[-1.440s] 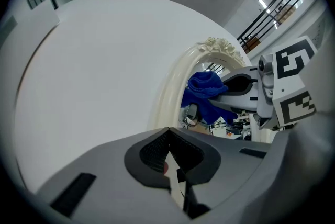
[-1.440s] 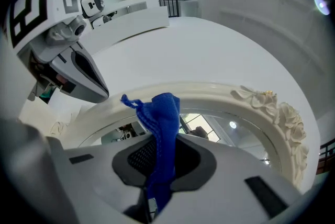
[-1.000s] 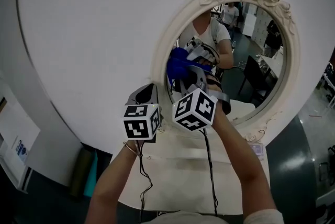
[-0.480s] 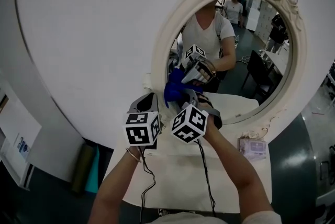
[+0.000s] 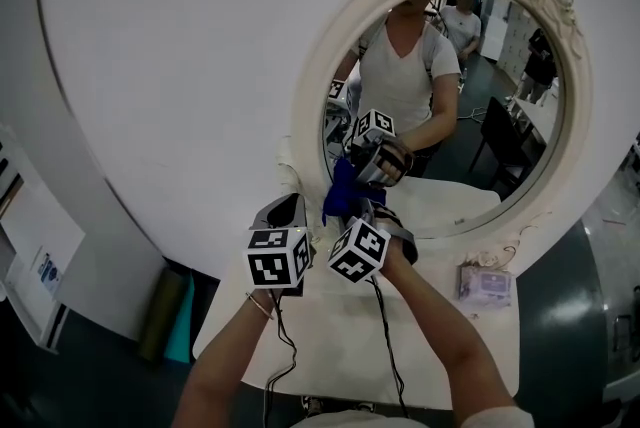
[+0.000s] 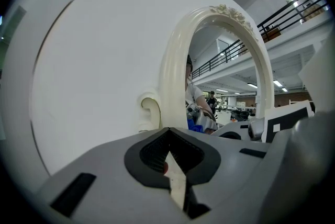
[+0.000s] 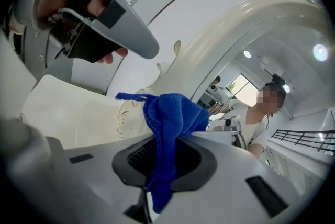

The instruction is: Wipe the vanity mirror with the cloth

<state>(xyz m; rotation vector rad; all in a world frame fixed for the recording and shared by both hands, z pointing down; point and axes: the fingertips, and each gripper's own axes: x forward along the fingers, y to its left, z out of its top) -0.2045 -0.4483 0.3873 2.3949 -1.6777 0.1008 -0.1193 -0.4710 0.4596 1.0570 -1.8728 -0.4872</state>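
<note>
The oval vanity mirror stands on the white table [image 5: 330,341] in a cream frame [image 5: 312,86] with carved roses. My right gripper [image 5: 352,206] is shut on a bunched blue cloth [image 5: 340,192], which is pressed to the lower left of the glass [image 5: 500,146]. In the right gripper view the cloth [image 7: 170,115] hangs out of the shut jaws of the right gripper [image 7: 162,163] beside the frame [image 7: 225,34]. My left gripper [image 5: 284,212] is shut and holds nothing, just left of the frame's lower scroll. Its own view shows the left gripper [image 6: 170,155] facing the frame [image 6: 175,76].
A small pale packet [image 5: 483,282] lies on the table below the mirror's right side. Black cables [image 5: 392,336] trail from both grippers over the tabletop. A white curved wall panel [image 5: 170,66] backs the mirror. A green and teal object [image 5: 166,321] stands below the table's left edge.
My right gripper has carried the blue cloth down the left side of the glass to its lower left edge. The left gripper has hardly moved.
</note>
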